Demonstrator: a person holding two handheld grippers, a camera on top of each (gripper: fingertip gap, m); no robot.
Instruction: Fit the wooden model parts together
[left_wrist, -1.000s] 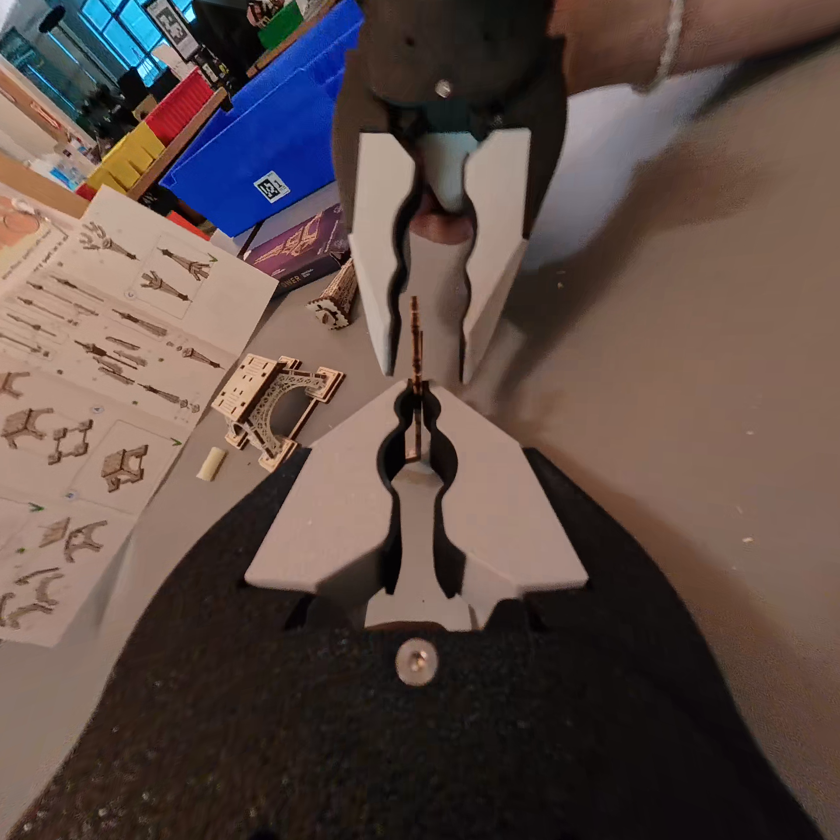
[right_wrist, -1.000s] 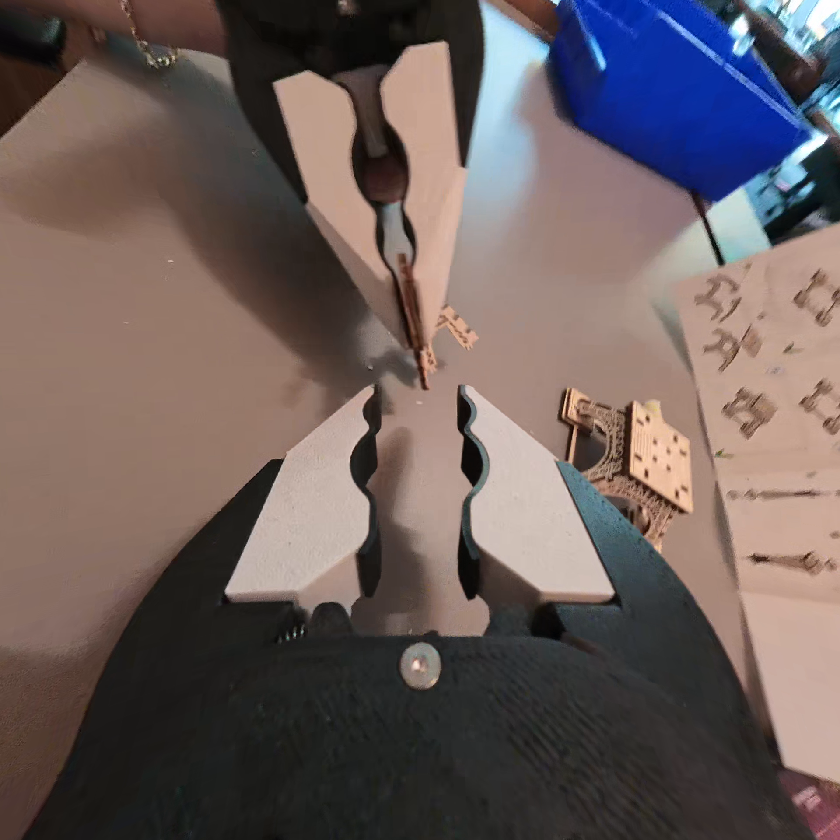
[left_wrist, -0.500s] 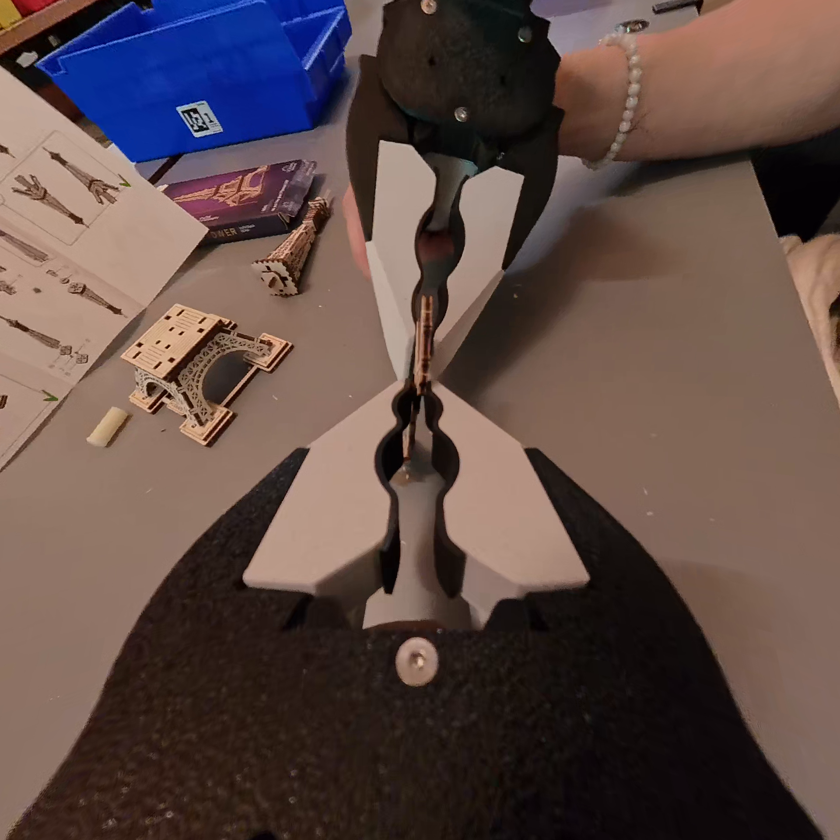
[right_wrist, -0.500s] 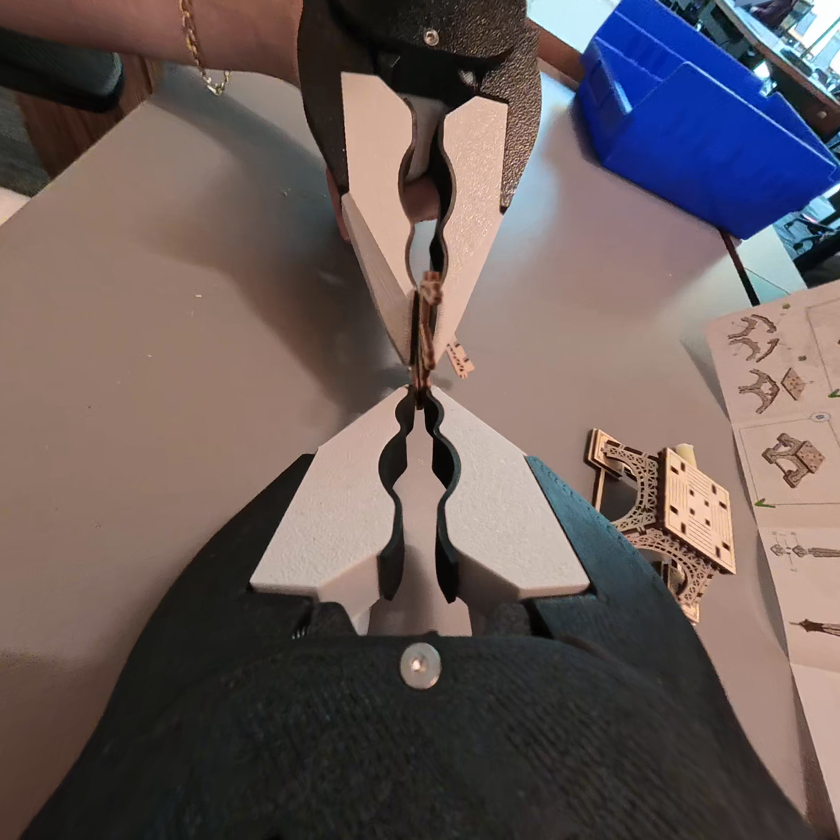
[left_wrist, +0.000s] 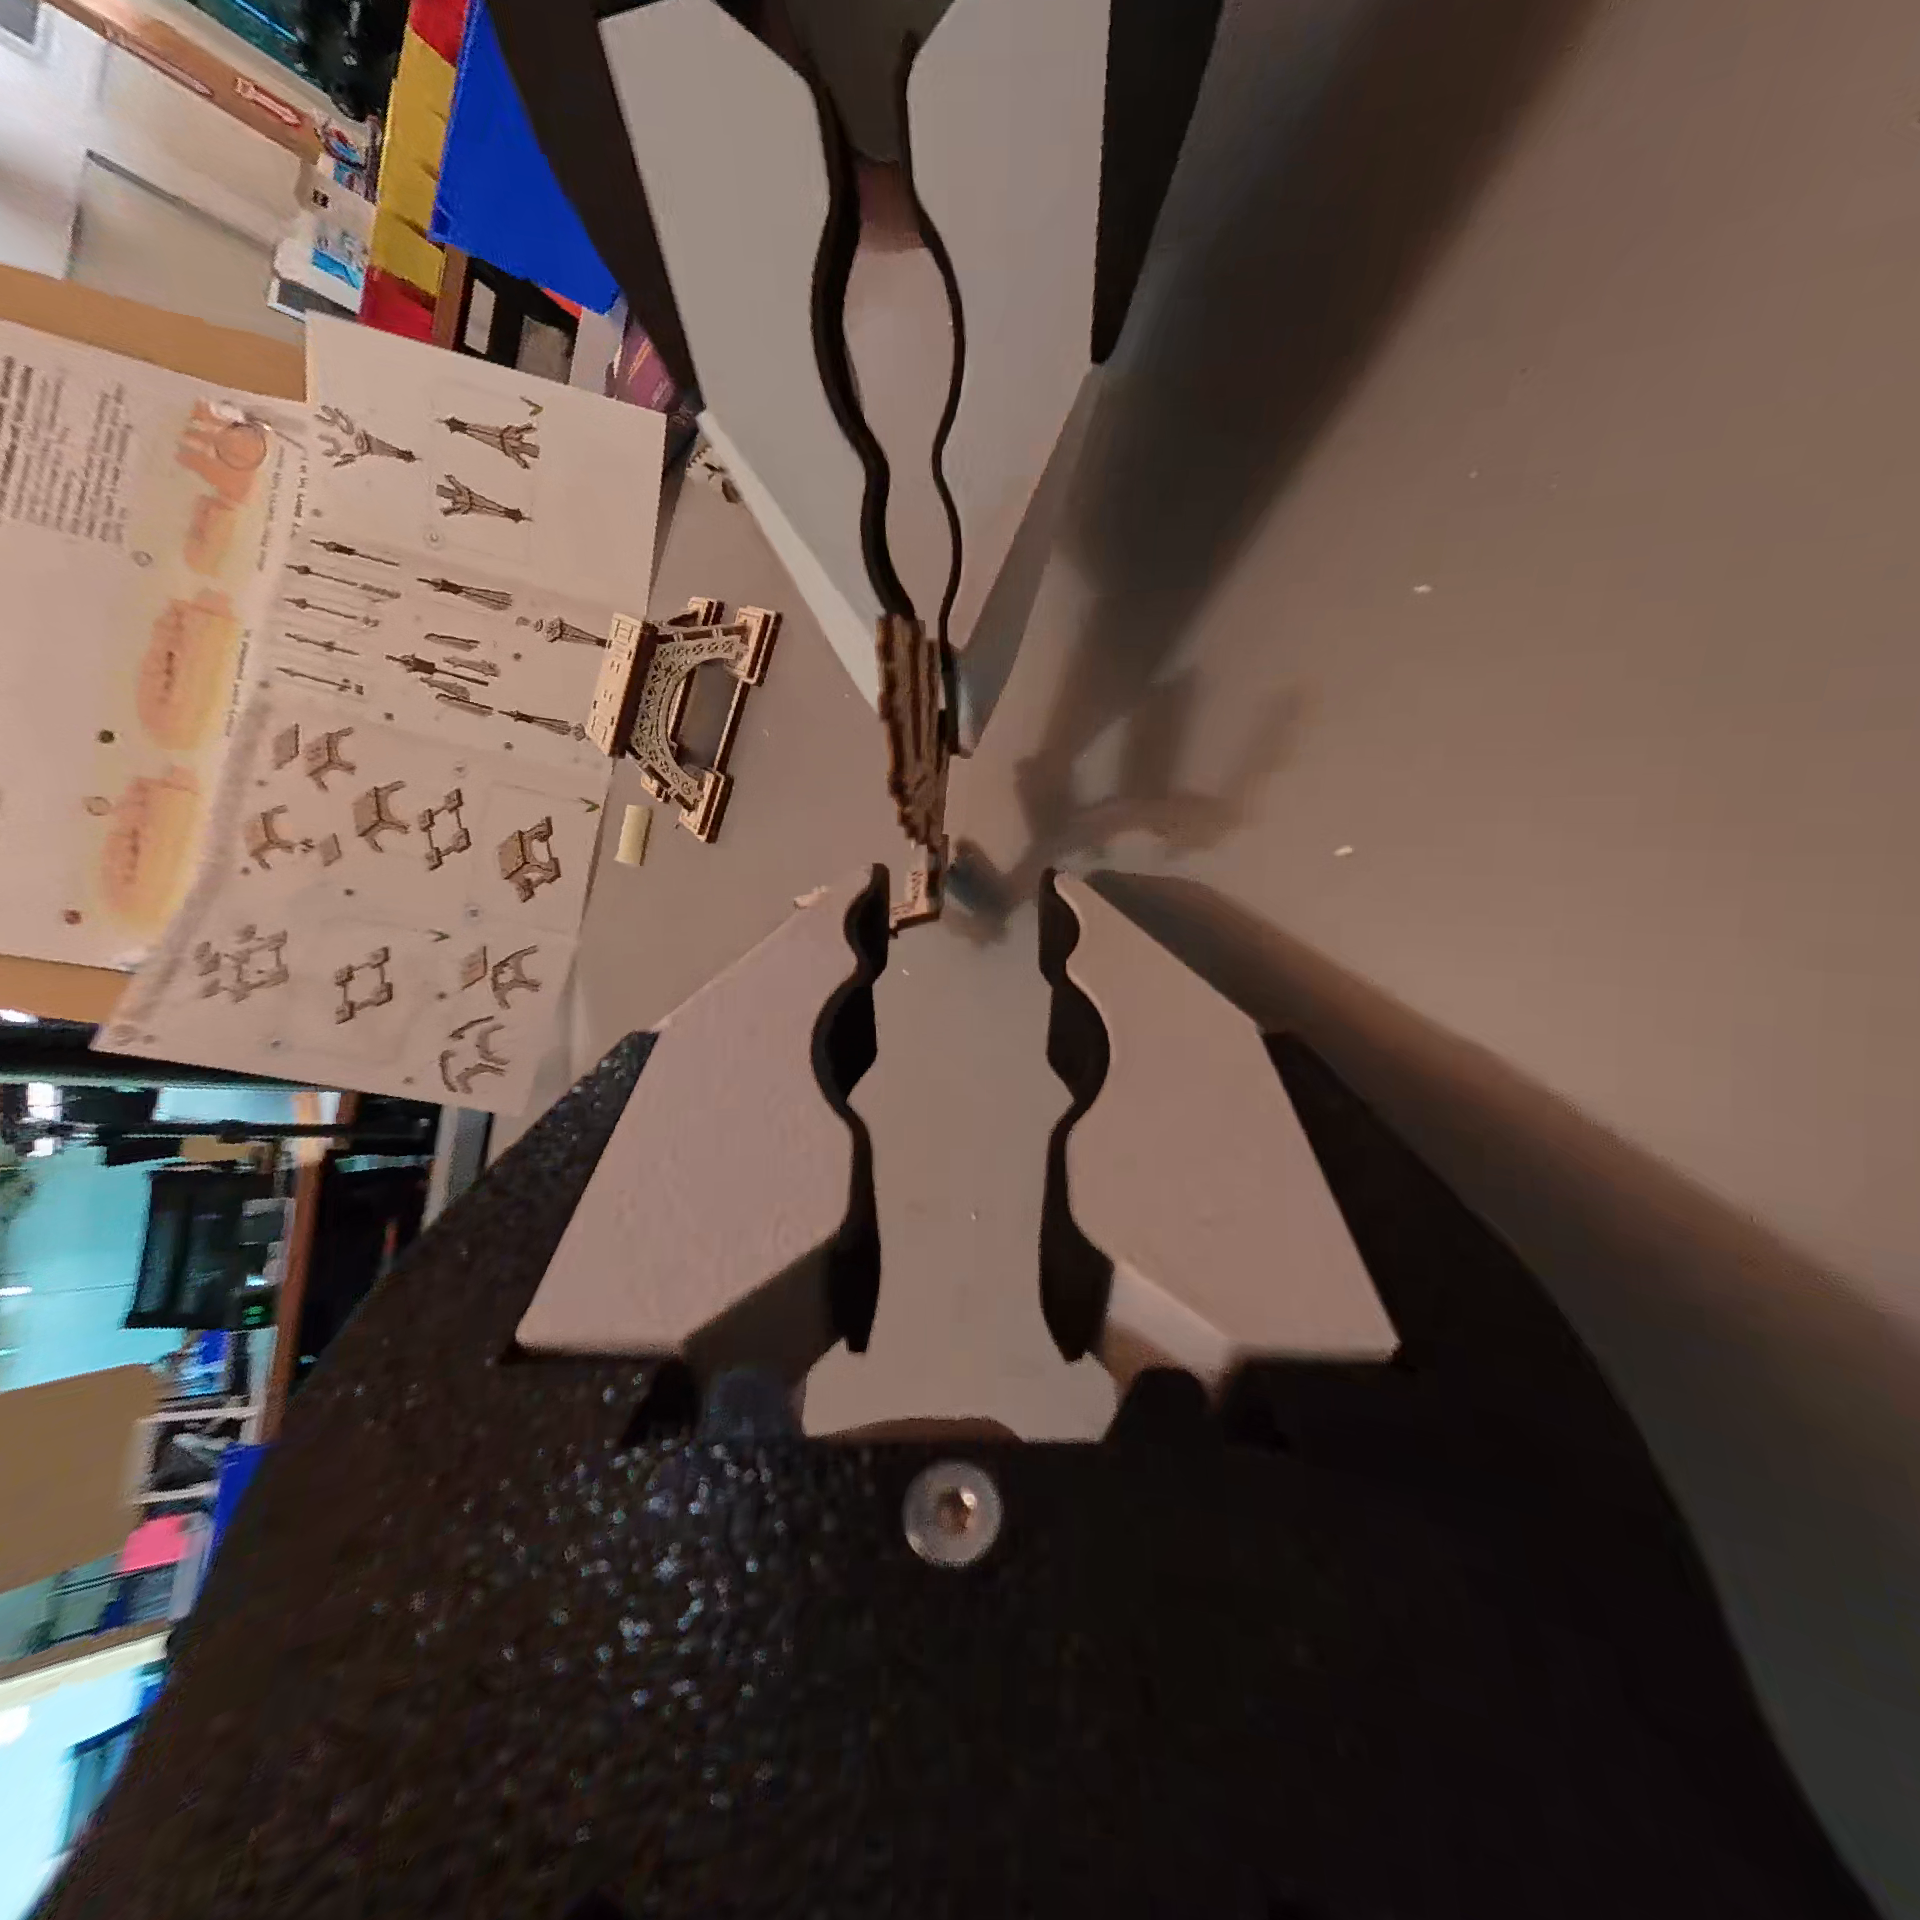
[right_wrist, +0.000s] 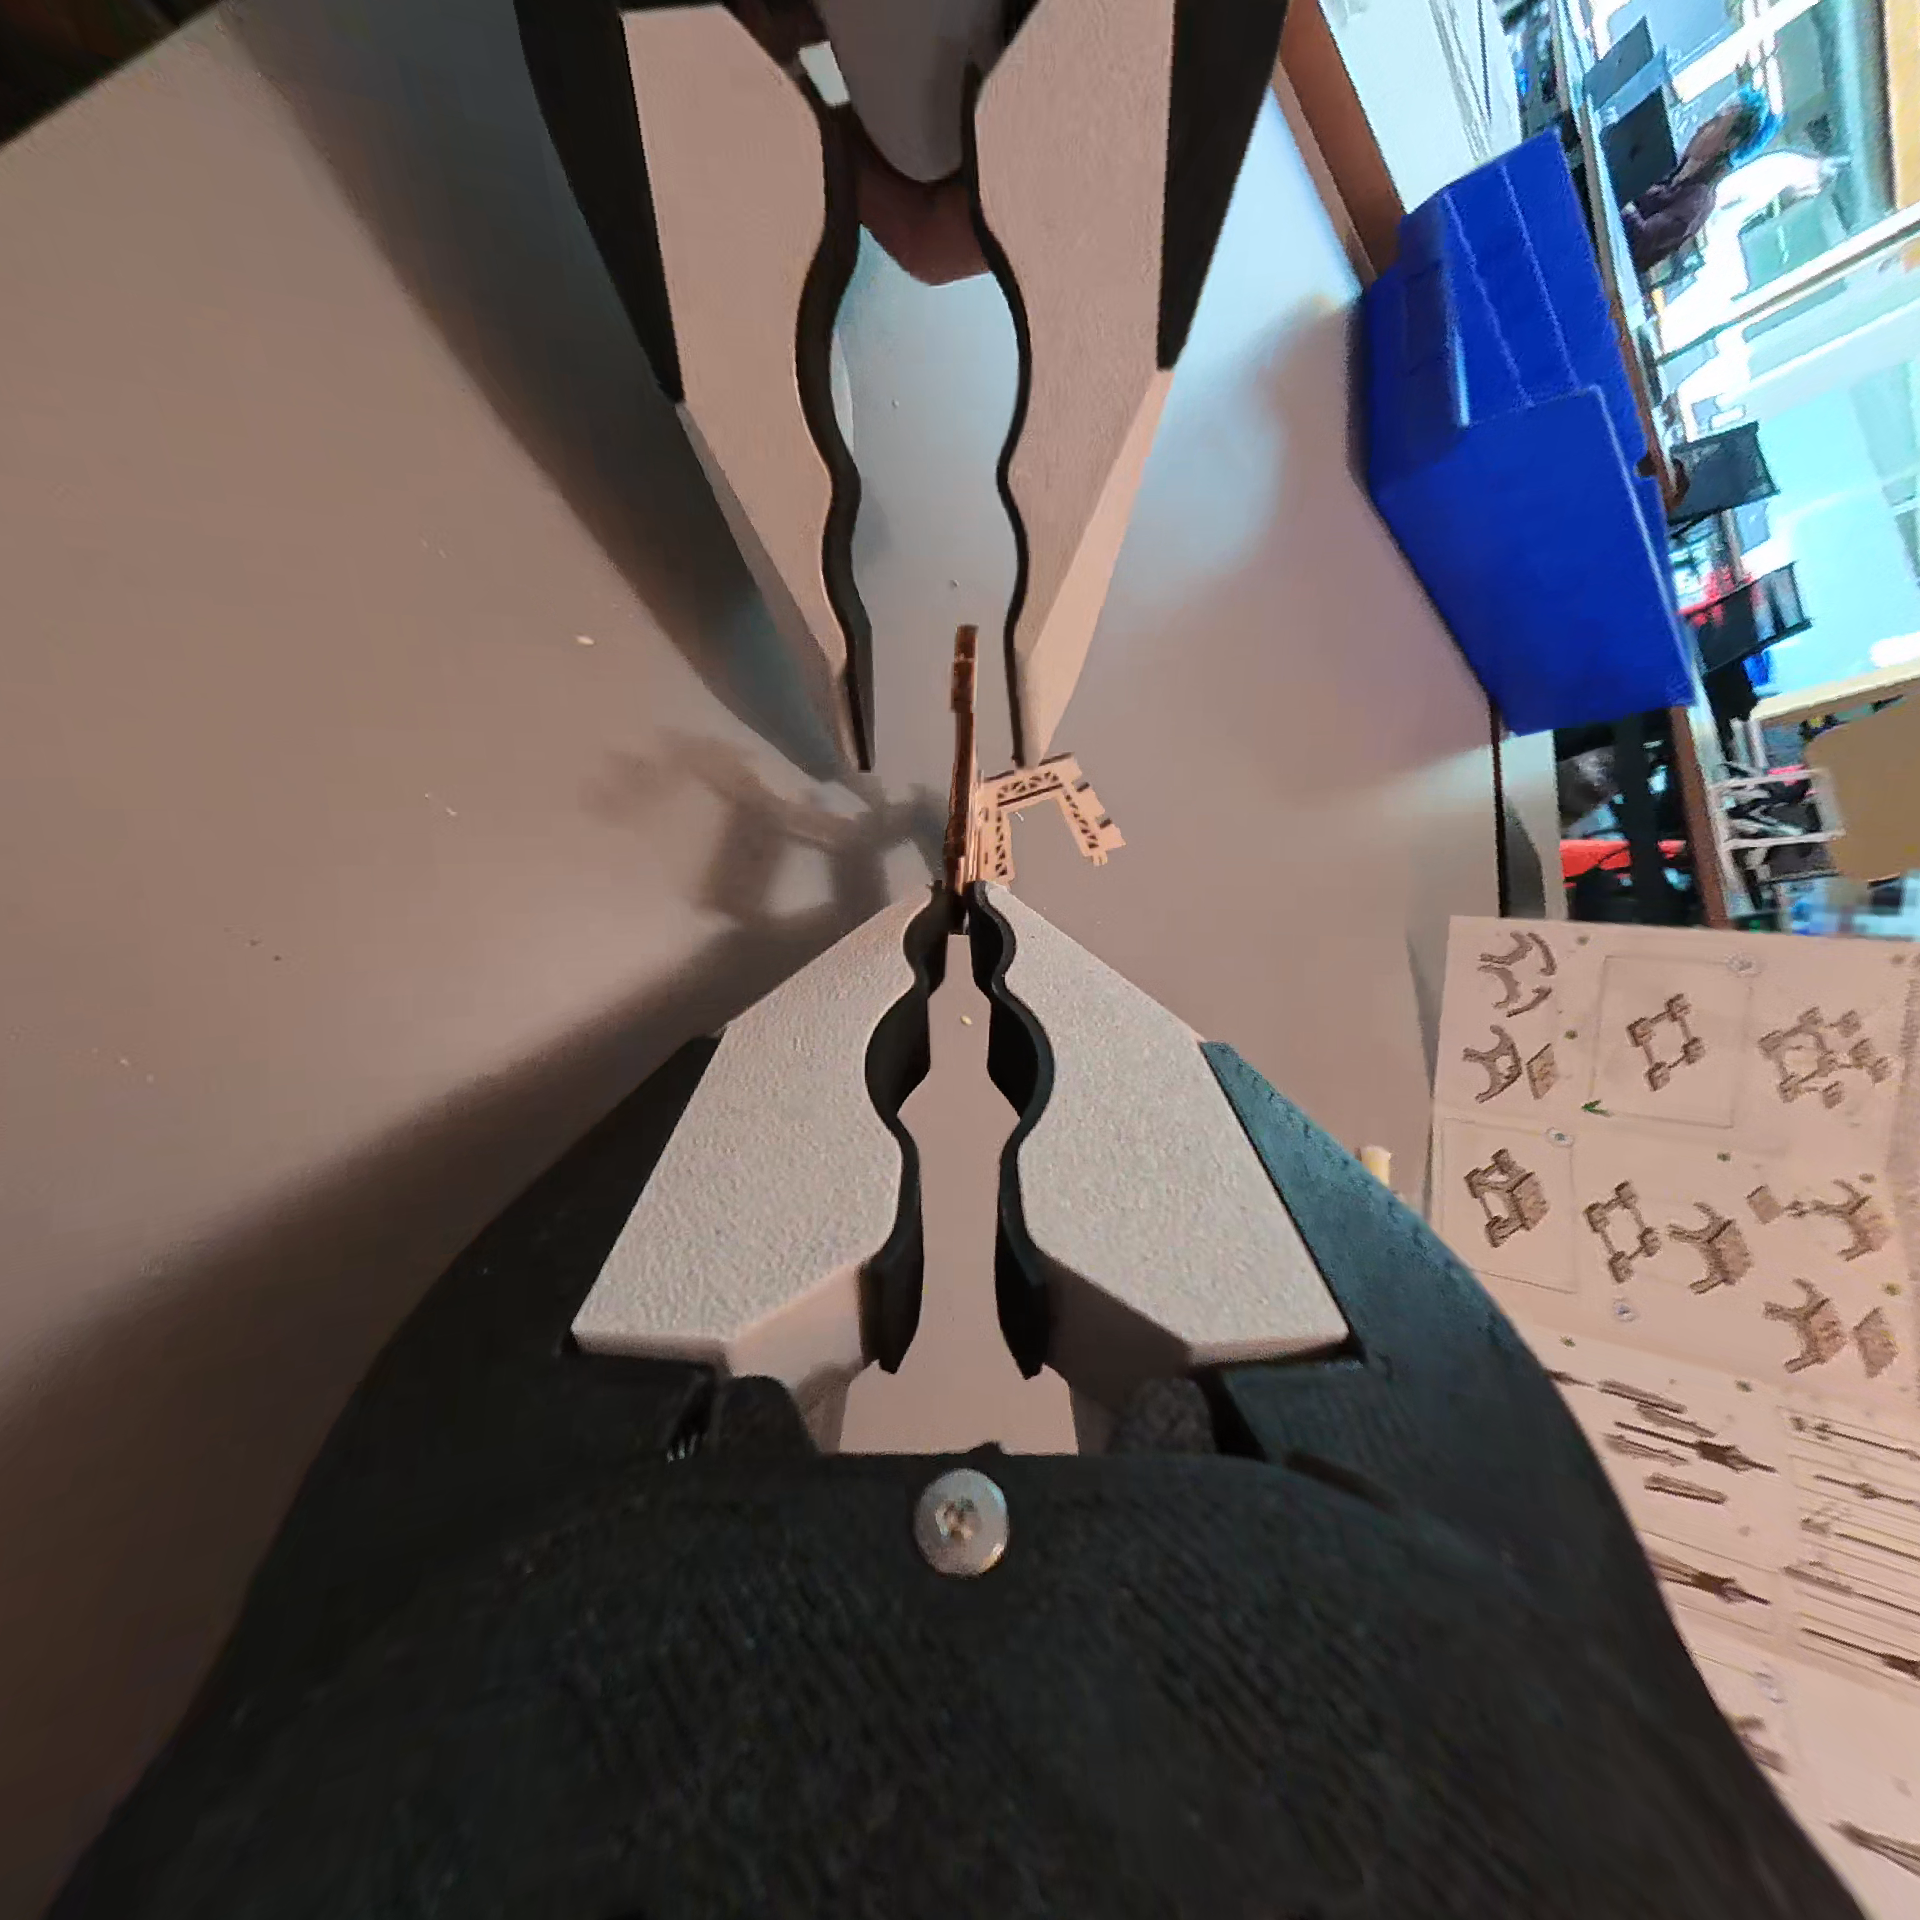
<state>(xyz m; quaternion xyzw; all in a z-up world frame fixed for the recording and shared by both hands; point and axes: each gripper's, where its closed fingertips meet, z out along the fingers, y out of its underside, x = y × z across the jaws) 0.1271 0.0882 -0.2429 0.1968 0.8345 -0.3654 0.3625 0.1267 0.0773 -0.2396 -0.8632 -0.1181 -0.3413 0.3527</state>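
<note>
Left tongs (left_wrist: 961, 883) have let go since half a second back: jaws were pinched on the part, now spread wide. Both views have also rolled sideways.

Count: two tongs, one thin flat brown wooden lattice strip (right_wrist: 964, 748), one small pale arch-shaped wooden lattice piece (right_wrist: 1049, 816), one assembled tan wooden tower base with arches (left_wrist: 681, 717), one short cream peg (left_wrist: 632, 834), one white printed instruction sheet (left_wrist: 416, 727), one blue plastic bin (right_wrist: 1527, 499).

Right tongs (right_wrist: 961, 894) are clenched on the strip's near end. The strip sticks straight out past the tips, edge-on. Its far end reaches in between the left tongs' parted fingertips (right_wrist: 1023, 743), closer to this one; contact cannot be told.

The arch piece lies on the grey table (left_wrist: 1455, 623) just beyond the right tongs' tips, on the sheet side of the strip; whether it touches the strip cannot be told.

Tower base and peg sit together beside the sheet, off to the left tongs' left, apart from both tips. The bin is farther out on that same side, at the table edge. On the opposite side of both tongs, open grey tabletop with a few crumbs.
</note>
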